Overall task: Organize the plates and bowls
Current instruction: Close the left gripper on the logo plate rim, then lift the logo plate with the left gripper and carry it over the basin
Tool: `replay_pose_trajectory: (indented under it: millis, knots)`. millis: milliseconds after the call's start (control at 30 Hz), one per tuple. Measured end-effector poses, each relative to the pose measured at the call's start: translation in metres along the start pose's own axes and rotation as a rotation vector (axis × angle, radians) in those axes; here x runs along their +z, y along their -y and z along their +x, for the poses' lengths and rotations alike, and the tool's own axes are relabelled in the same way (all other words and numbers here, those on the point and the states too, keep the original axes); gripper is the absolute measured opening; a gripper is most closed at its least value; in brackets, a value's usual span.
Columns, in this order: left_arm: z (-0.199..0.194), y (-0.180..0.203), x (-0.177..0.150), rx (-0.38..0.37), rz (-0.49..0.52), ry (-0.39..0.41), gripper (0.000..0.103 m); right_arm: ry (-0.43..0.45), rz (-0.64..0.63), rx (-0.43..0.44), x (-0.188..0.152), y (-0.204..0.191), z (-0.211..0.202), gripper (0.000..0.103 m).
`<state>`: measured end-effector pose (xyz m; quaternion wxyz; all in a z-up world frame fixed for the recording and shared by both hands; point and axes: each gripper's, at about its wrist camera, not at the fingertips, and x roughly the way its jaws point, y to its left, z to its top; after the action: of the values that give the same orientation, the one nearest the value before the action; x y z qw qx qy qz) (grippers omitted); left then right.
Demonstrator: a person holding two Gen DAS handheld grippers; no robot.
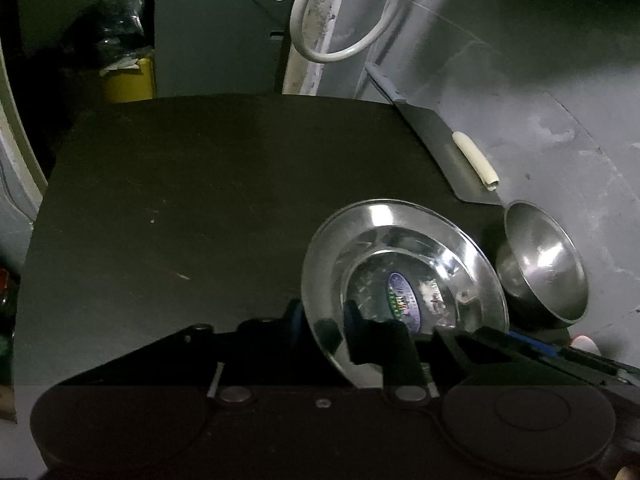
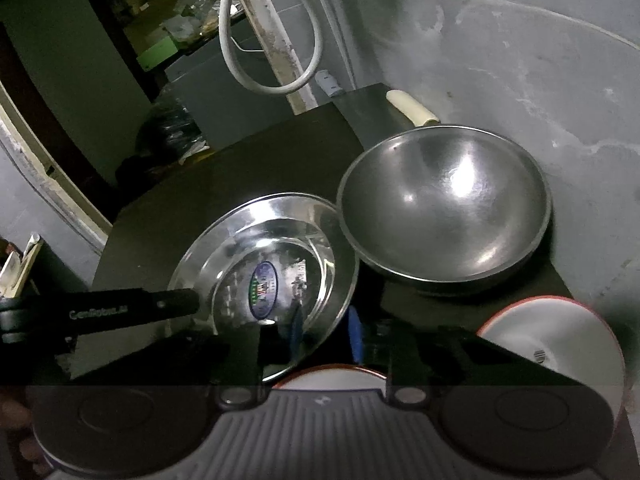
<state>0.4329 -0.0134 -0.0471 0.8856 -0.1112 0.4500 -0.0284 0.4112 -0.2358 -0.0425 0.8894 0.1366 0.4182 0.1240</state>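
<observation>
A shiny steel plate point(image 1: 404, 276) with a sticker in its middle is held tilted over the dark table point(image 1: 200, 208). My left gripper point(image 1: 324, 324) is shut on its near rim. In the right wrist view the same steel plate point(image 2: 264, 276) is gripped at its right rim by my right gripper point(image 2: 326, 330), with the left gripper's finger point(image 2: 132, 308) at its left rim. A large steel bowl point(image 2: 444, 204) sits to the right of the plate by the wall; it also shows in the left wrist view point(image 1: 544, 264). A white plate with a red rim point(image 2: 560, 340) lies at the near right.
A grey wall point(image 2: 520, 60) runs along the right of the table. A cream tube point(image 1: 476, 160) lies at the table's far right corner. A white cable loop point(image 1: 340, 12) hangs behind. A yellow container point(image 1: 128, 80) stands at the far left.
</observation>
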Motion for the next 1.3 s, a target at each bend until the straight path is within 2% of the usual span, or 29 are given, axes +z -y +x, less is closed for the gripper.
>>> replay_pose_trajectory:
  millis: [667,1300]
  knots:
    - [-0.039,-0.016,-0.011,0.002,-0.028,0.087,0.018,0.081,-0.077,0.107,-0.005,-0.015,-0.021,0.024]
    - [-0.115,-0.028,-0.044,-0.031,-0.029,0.185,0.018,0.153,-0.169,0.136,-0.032,-0.052,-0.086,0.024]
